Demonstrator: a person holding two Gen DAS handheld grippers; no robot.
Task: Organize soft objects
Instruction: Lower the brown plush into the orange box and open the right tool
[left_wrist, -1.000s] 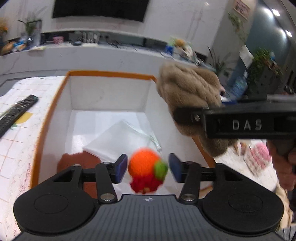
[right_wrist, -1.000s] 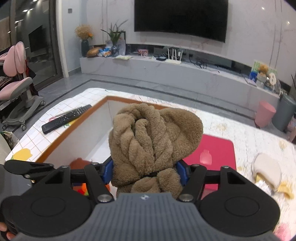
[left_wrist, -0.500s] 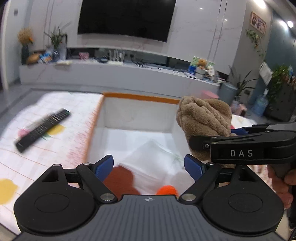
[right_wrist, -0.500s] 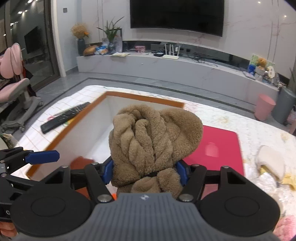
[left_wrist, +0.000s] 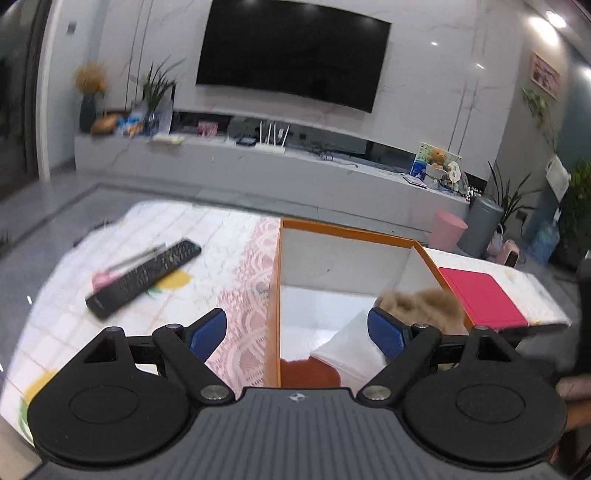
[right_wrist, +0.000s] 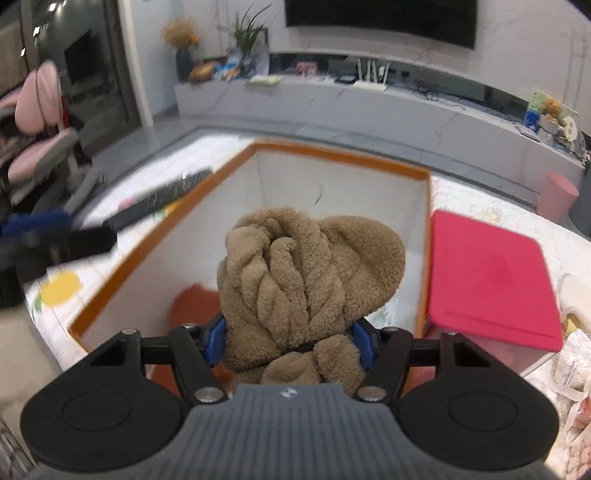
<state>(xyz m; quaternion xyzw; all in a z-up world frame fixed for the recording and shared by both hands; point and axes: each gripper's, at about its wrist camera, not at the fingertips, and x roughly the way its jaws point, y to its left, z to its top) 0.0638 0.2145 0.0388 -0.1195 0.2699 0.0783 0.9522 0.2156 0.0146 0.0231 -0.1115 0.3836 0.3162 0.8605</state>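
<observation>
Left of the orange-rimmed box (left_wrist: 354, 236), the left gripper (left_wrist: 295, 334) has backed away over the tabletop (left_wrist: 236, 251), its fingers wide apart with nothing between them; the orange knitted toy it carried a second ago is gone from them, presumably dropped inside the box, though the view hides it now. Over the box's middle, the right gripper (right_wrist: 290, 341) stays clamped on the brown plush bundle (right_wrist: 306, 273), which likely goes in next.
</observation>
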